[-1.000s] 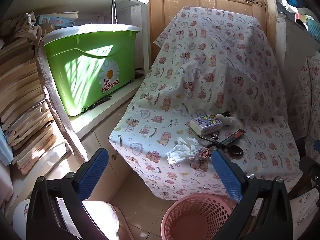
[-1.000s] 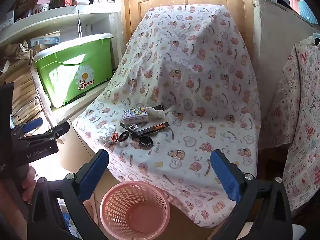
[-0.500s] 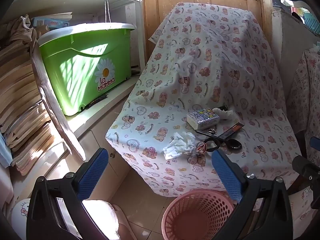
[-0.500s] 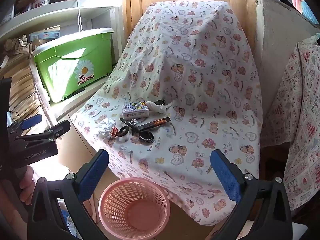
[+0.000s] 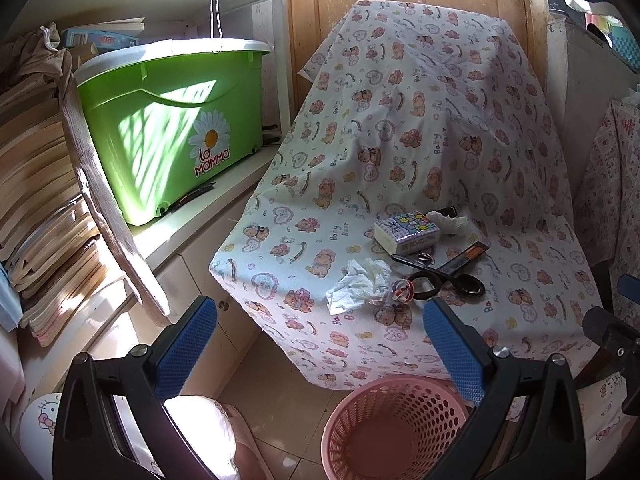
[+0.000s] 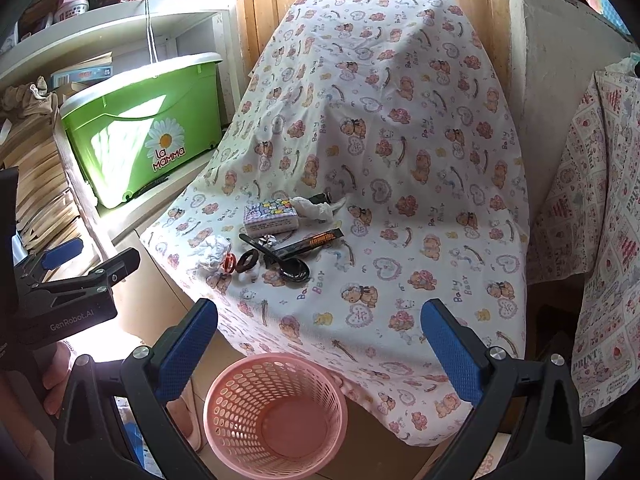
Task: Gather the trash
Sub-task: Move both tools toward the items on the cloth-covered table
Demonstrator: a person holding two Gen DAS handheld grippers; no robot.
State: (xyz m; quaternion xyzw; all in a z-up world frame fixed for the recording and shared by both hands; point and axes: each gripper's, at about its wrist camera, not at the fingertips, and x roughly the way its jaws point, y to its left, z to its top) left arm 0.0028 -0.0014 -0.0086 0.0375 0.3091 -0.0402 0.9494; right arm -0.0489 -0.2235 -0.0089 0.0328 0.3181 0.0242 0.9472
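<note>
1. Over the last second both views have drawn nearer to the cloth-covered seat: the clutter on it sits larger and lower in frame than it did, and the basket shows more fully. Nothing on the cloth has shifted, so I judge this as the approach, with no trash collected yet.
2. The left gripper (image 5: pixel 320 344), black-framed with blue dimpled pads, stands wide apart and empty, well short of the seat edge.
3. The right gripper (image 6: pixel 319 344) is likewise spread wide with nothing between its pads, aimed at the middle of the seat front.
4. The likeliest trash, a crumpled white tissue wad (image 5: pixel 360 284), lies near the seat's front-left corner, just beside a small red-and-white curled scrap (image 5: pixel 403 291). It looks soft and light, so it should compress easily.
5. A second twisted white tissue (image 6: pixel 318 209) rests against the far end of a small printed paper packet (image 6: pixel 271 217).
6. Black-handled scissors (image 6: pixel 276 258) and a flat dark wrapper with orange print (image 6: pixel 316 239) lie between them; whether the wrapper is empty I cannot tell.
7. The pink perforated plastic basket (image 6: pixel 224 390) stands on the floor just below the seat front, empty.
8. The baby-bear print cotton sheet (image 6: pixel 400 160) drapes loosely and could snag on a pinch.
</note>
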